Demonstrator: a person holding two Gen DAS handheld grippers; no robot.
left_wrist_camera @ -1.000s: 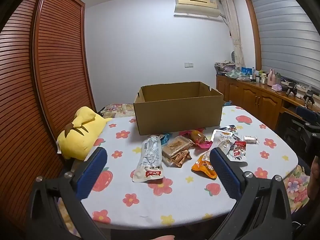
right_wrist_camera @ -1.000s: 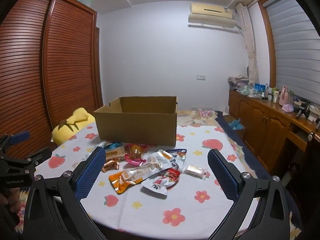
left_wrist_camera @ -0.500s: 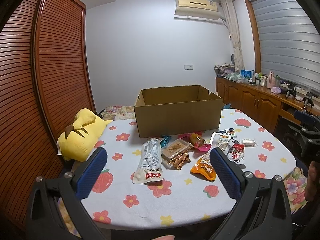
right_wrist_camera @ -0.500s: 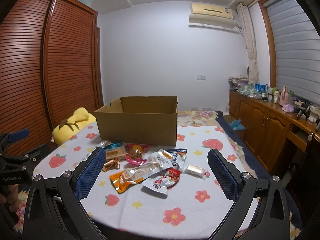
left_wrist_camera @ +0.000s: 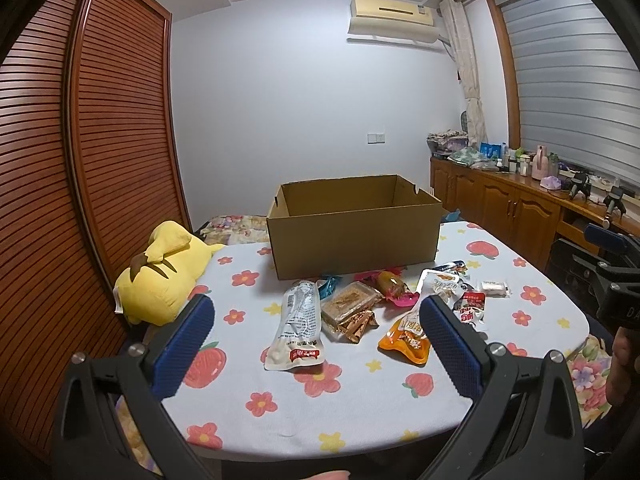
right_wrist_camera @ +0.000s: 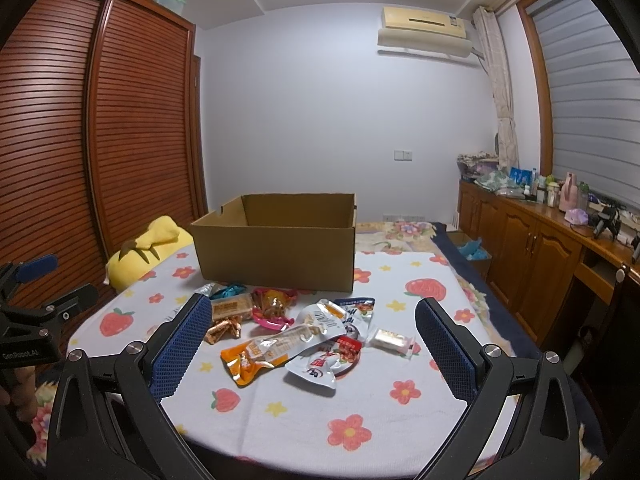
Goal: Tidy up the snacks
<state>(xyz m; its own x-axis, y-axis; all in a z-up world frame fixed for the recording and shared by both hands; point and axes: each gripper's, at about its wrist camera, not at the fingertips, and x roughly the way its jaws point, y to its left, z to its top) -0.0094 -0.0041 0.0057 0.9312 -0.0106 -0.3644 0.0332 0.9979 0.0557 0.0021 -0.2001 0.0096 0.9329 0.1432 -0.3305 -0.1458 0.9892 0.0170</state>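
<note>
An empty open cardboard box (left_wrist_camera: 352, 236) (right_wrist_camera: 276, 254) stands at the back of a table with a flower-print cloth (left_wrist_camera: 280, 396) (right_wrist_camera: 384, 404). In front of it lie several snack packets: a long white pouch (left_wrist_camera: 298, 326), a clear tray of biscuits (left_wrist_camera: 348, 306), an orange pouch (left_wrist_camera: 406, 338) (right_wrist_camera: 256, 354), a red-and-white pouch (right_wrist_camera: 324, 362) and a small white bar (right_wrist_camera: 390, 340). My left gripper (left_wrist_camera: 314, 318) is open, held back from the table's near edge with nothing between its fingers. My right gripper (right_wrist_camera: 314, 318) is open too, at the near right side, also holding nothing.
A yellow plush toy (left_wrist_camera: 162, 276) (right_wrist_camera: 146, 246) lies at the table's left edge beside a slatted wooden wardrobe (left_wrist_camera: 80, 200). Wooden cabinets (right_wrist_camera: 532, 252) with clutter on top run along the right wall. A hand (left_wrist_camera: 622, 364) holds the other gripper at the right.
Both views have tilted slightly, so the table and box sit a little lower and further off. No snack has moved and both grippers stay open.
</note>
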